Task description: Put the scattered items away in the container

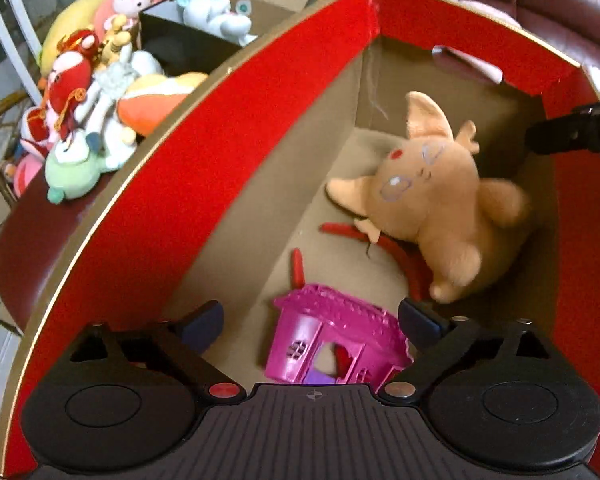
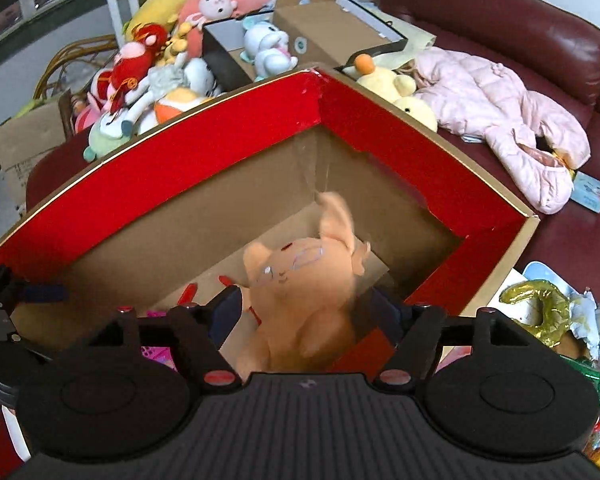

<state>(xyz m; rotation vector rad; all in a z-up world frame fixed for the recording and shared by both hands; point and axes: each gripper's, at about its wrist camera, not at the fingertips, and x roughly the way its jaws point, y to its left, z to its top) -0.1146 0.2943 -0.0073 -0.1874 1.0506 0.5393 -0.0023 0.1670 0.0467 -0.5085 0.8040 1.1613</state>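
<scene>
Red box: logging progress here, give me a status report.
Left gripper open, empty, over pink toy house. Right gripper open; orange plush in red box, blurred. Plush pile outside; nothing blocking.

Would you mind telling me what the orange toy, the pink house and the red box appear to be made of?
The orange toy looks like soft plush: fuzzy nap, stitched face. The pink house seems hard glossy plastic, with moulded window bars and highlights. The red box appears to be cardboard: brown matte inside, red facing on its flaps, probably printed paper.
</scene>
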